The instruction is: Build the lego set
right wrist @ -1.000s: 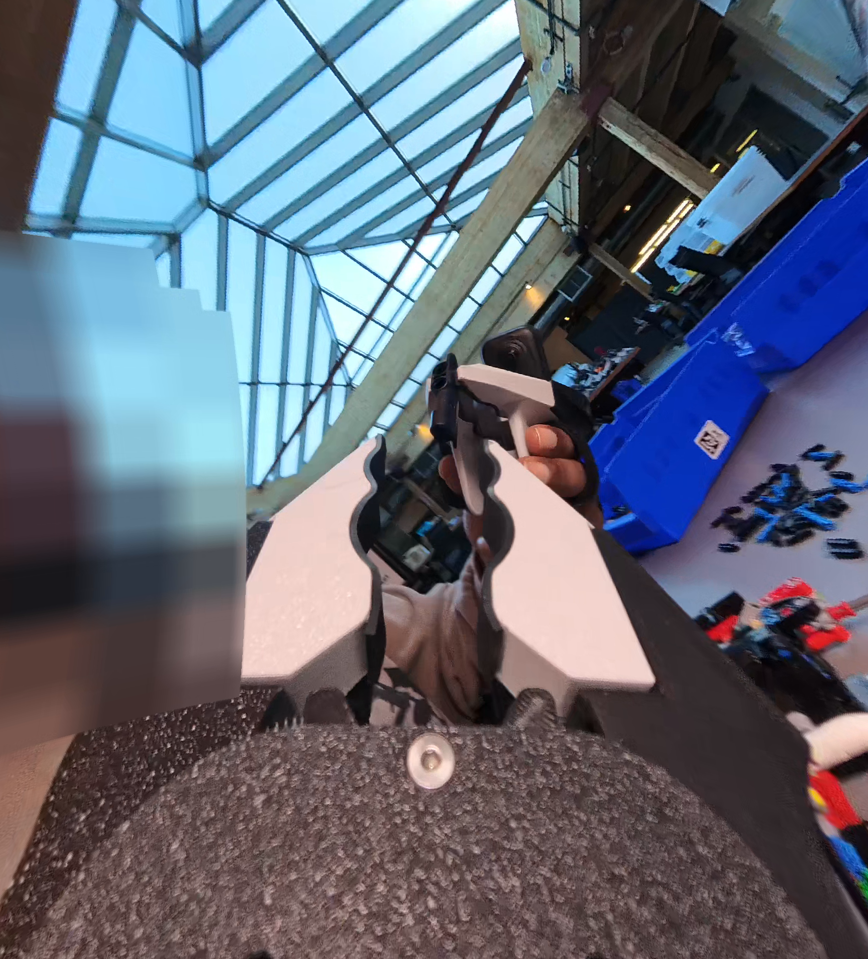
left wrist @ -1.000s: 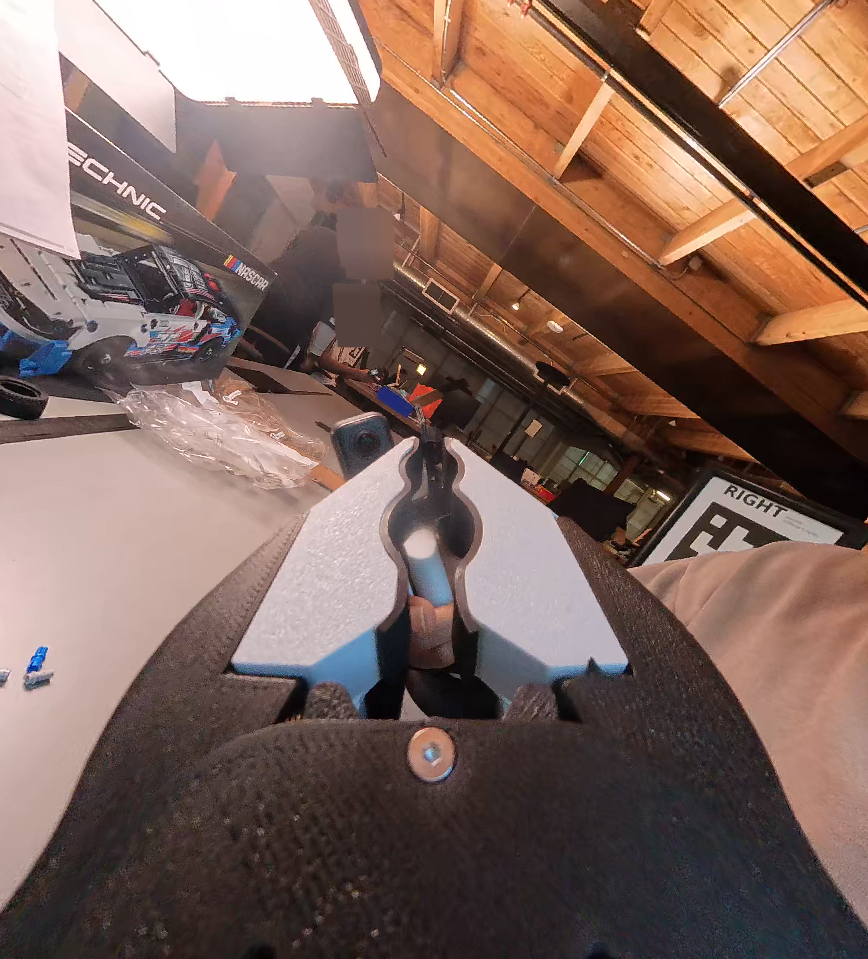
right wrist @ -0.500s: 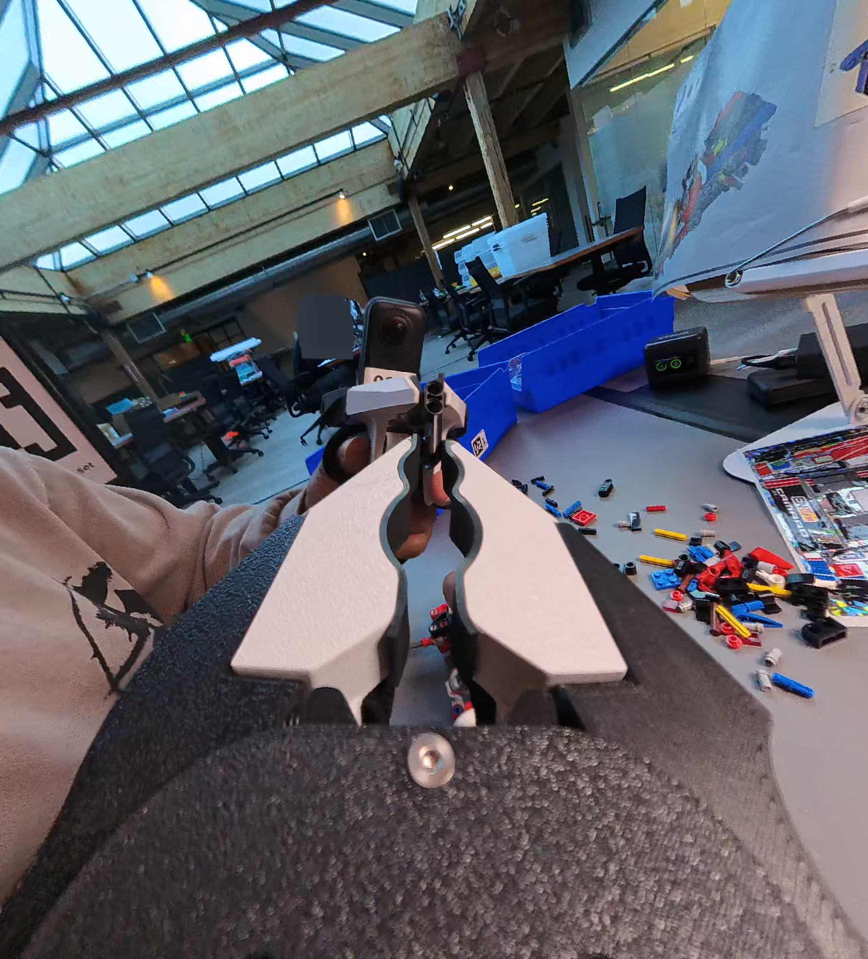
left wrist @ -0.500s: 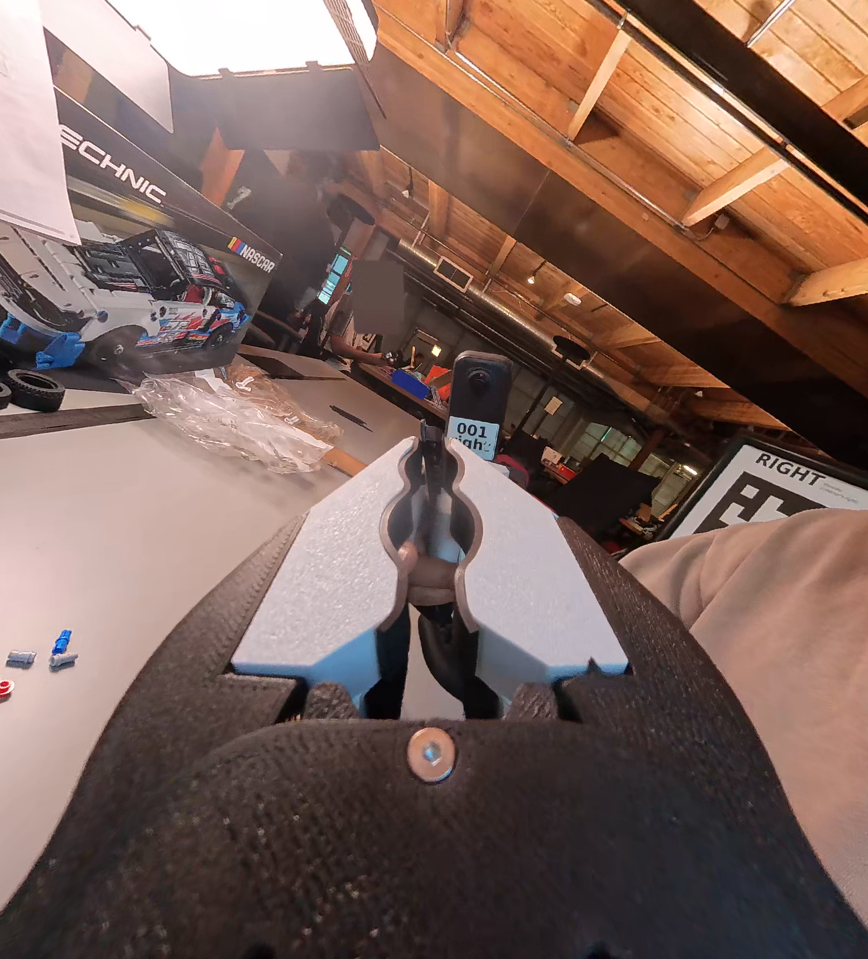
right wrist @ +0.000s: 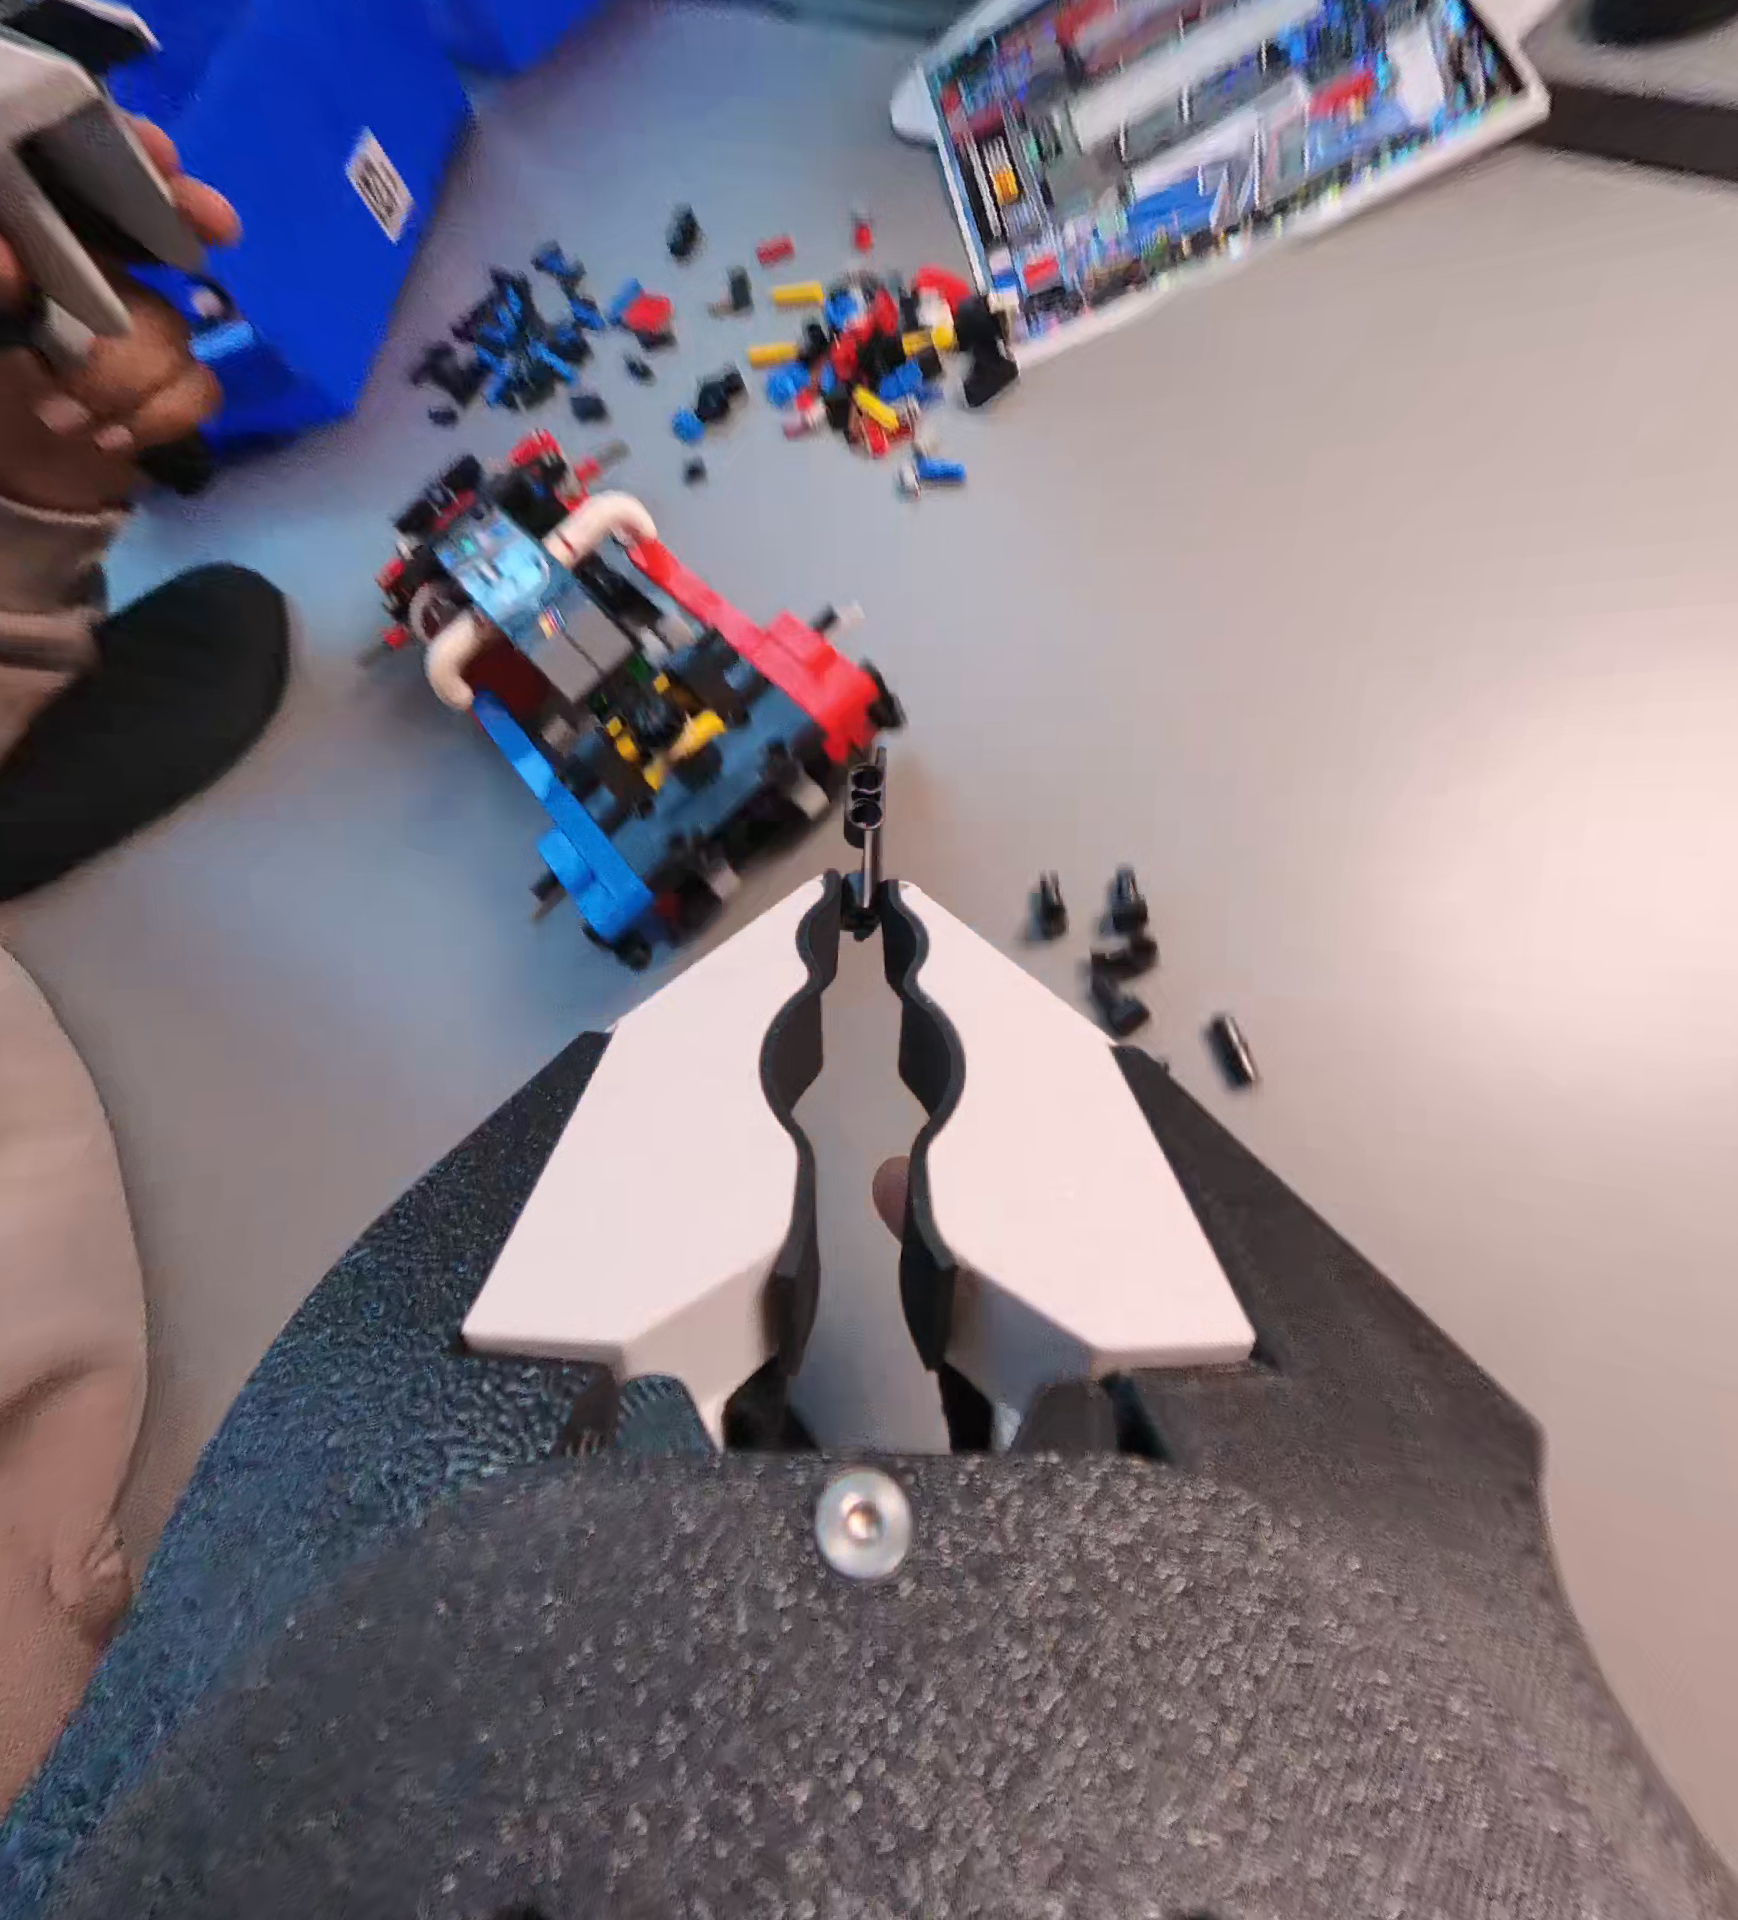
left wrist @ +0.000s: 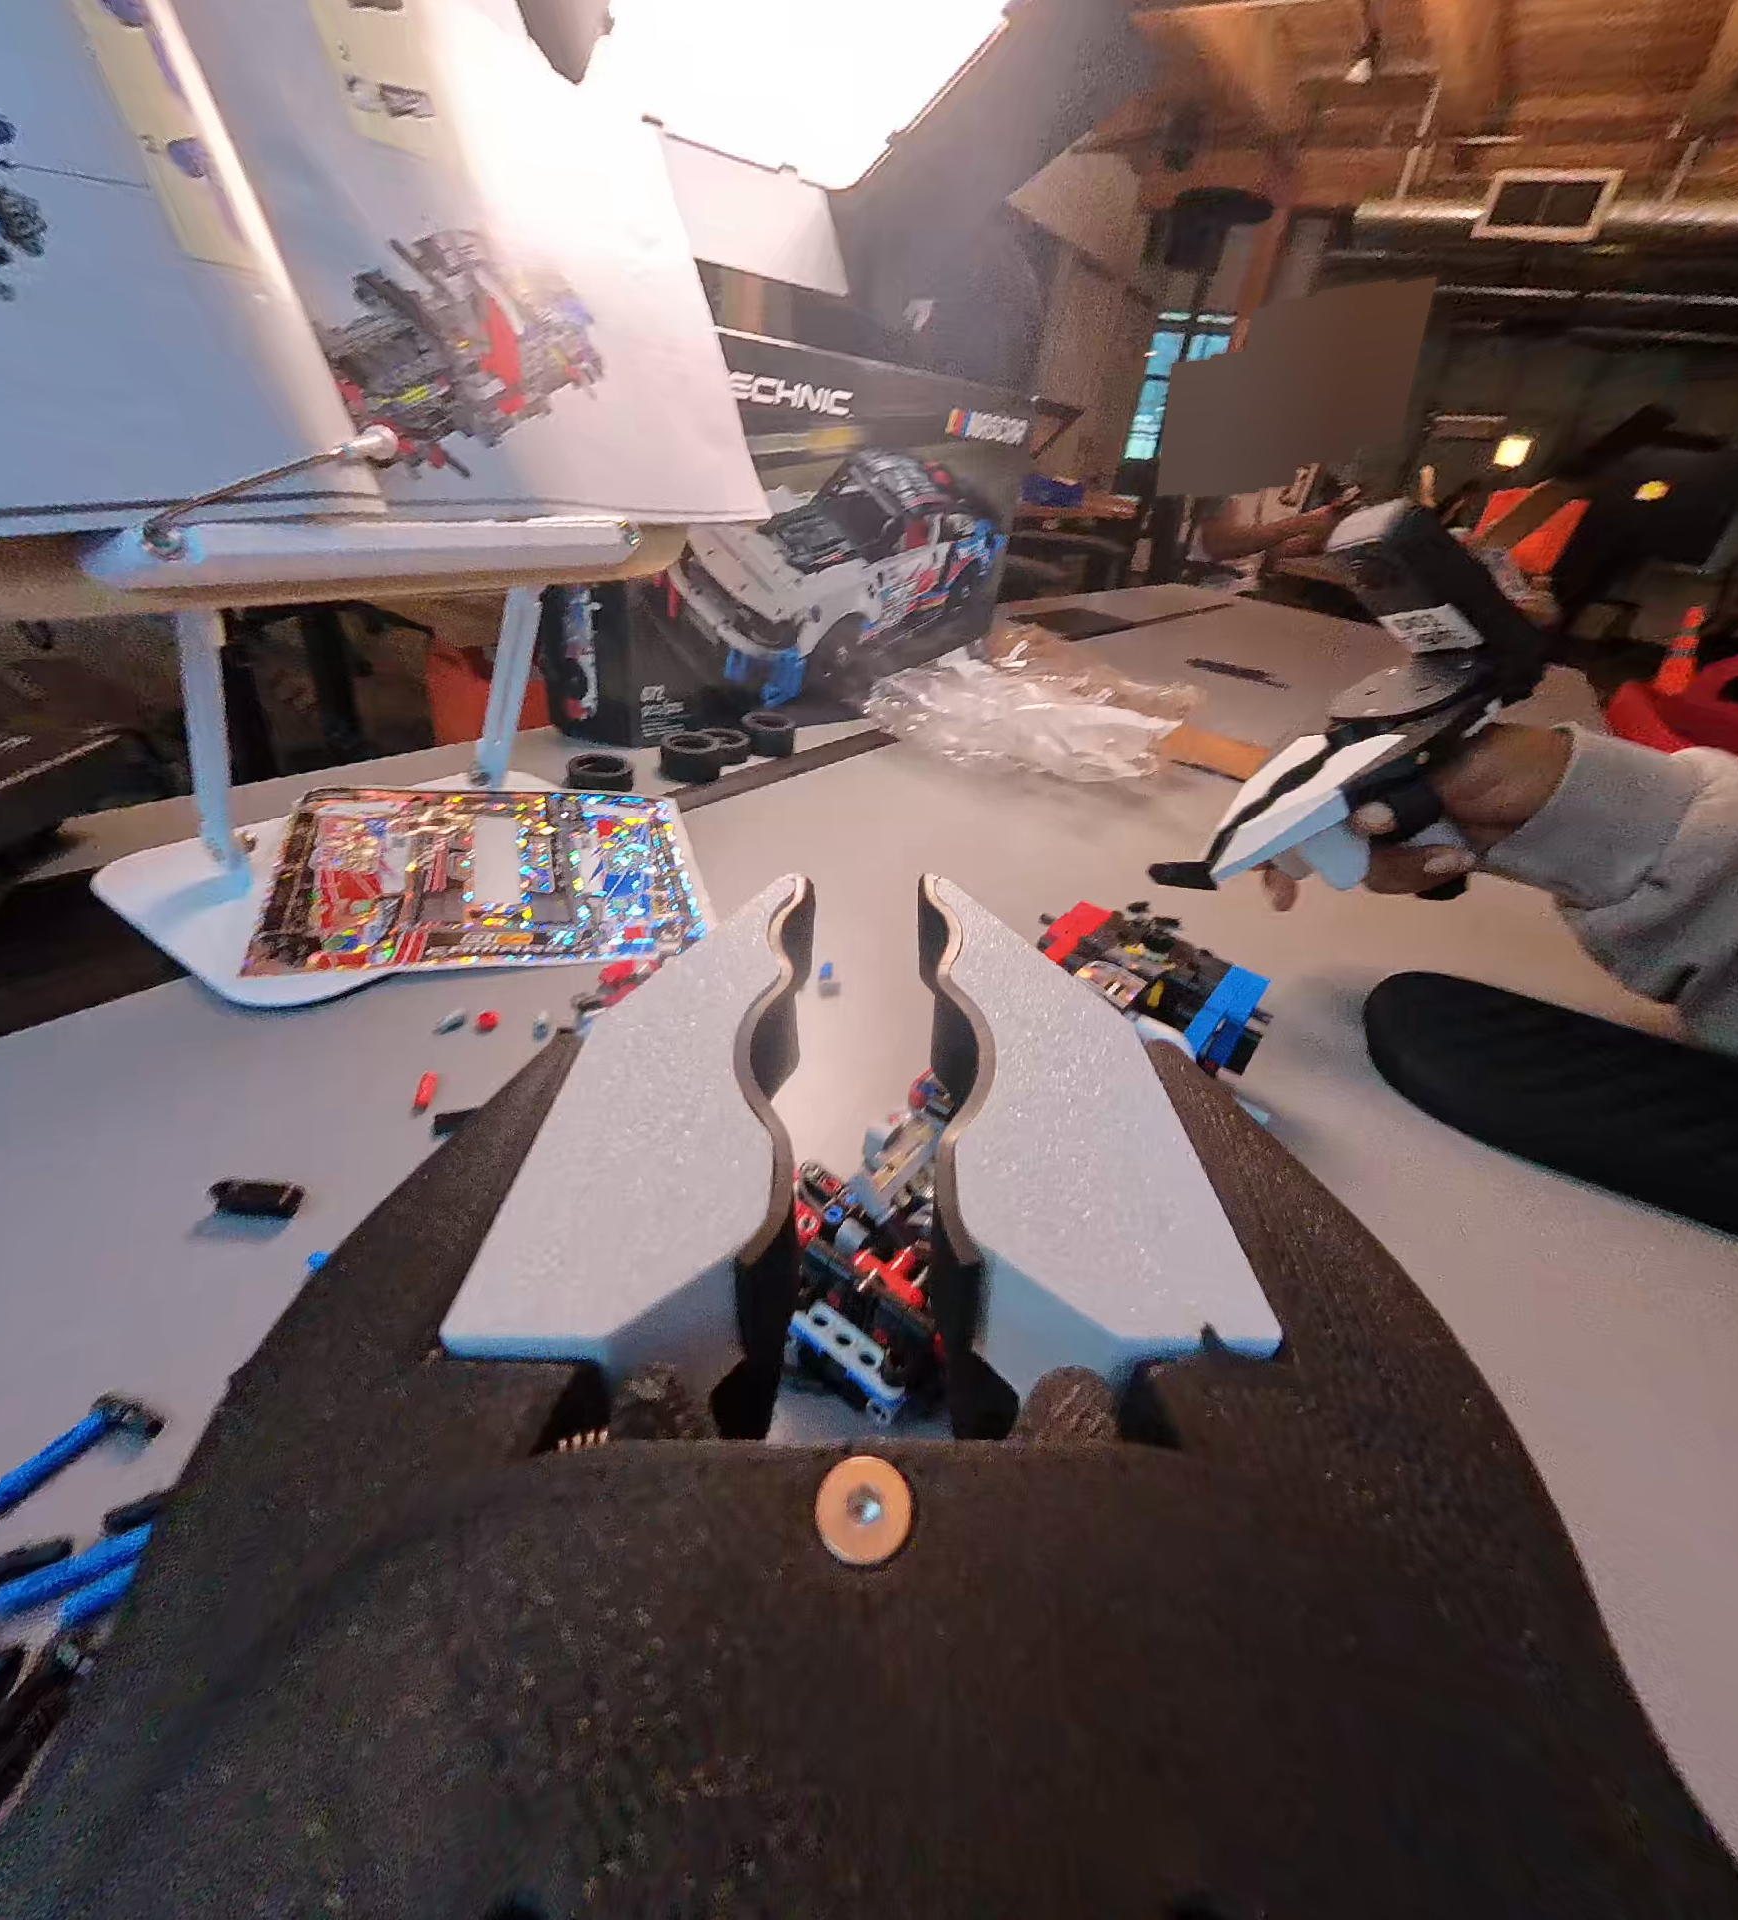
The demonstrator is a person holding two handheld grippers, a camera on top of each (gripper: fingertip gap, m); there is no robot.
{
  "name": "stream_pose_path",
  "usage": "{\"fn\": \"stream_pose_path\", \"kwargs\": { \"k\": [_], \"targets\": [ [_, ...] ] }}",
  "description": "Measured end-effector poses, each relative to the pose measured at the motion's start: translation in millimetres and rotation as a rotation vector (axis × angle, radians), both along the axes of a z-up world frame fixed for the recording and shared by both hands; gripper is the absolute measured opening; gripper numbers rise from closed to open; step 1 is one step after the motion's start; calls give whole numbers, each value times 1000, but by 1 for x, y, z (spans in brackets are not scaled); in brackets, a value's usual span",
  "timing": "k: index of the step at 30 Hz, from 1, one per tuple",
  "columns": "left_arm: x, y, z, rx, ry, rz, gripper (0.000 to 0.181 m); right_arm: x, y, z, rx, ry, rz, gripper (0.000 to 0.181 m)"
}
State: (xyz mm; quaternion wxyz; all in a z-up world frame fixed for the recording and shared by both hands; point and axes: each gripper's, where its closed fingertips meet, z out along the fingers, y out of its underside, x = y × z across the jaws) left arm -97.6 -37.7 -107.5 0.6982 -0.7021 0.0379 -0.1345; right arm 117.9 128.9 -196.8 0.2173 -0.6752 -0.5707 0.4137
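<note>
The right gripper (right wrist: 857,902) has its white, wavy-edged fingers pinched on a small black plastic connector piece (right wrist: 865,821), held by its thin lower stem right at the fingertips. The piece stands out straight ahead of the tips, its long axis in line with the fingers, its holed end pointing toward the half-built car chassis of red, blue, black and yellow bricks (right wrist: 636,665) lying on the grey table (right wrist: 1364,727). It looks very light and stiff, but with so little of it between the pads I would expect it to twist or pop free under any sideways push; pressing it in along its own axis seems safest.

The chassis lies flat, its long axis running diagonally from the near blue corner up and away to the left, where the white curved tubes sit. Near the right fingers lies a scatter of loose black pins (right wrist: 1119,956), well apart from the larger mixed pile of coloured bricks (right wrist: 844,353) near the foil sticker sheet (right wrist: 1208,135) on its white stand.

The left gripper (left wrist: 863,894) is spread apart and holds nothing; part of the chassis shows between its fingers, below them, and whether they touch it I cannot tell. The model should be rigid enough to grip across its frame, though small add-ons may snap off.
</note>
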Motion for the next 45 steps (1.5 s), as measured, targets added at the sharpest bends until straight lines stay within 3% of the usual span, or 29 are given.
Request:
{"fn": "stream_pose_path", "kwargs": {
  "k": [5, 9, 20, 24, 27, 29, 32, 36, 37, 39, 45],
  "targets": [
    [-7, -12, -28, -52, 28, 70, 18, 35, -1, -40, -84, -192, 0, 5],
    [-7, -13, -24, -39, 52, 79, 17, 42, 0, -56, -96, -281, 2, 5],
    [-17, -22, -23, -21, 46, 116, 16, 43, 5, -55, -4, -320, -23, 15],
    [-22, -26, -21, -10, 76, 158, 12, 32, 8, -26, 56, -190, -50, 18],
    [-26, -29, -21, -14, 102, 196, 9, 12, 10, 20, 165, 53, -83, 23],
    [-29, -29, -23, -21, 117, 218, 10, 1, 9, 50, 209, 224, -128, 35],
    [-32, -30, -27, -41, 131, 244, 12, -10, 10, 77, 260, 416, -216, 46],
    [-35, -30, -35, -74, 157, 277, 15, -23, 13, 77, 294, 530, -296, 41],
    [-35, -30, -38, -88, 161, 283, 15, -24, 17, 73, 312, 538, -322, 33],
    [-35, -29, -46, -121, 172, 288, 17, -26, 22, 63, 343, 522, -351, 0],
    [-34, -18, -68, -226, 228, 295, 19, -33, 12, 43, 340, 505, -316, 0]
  ]
}}
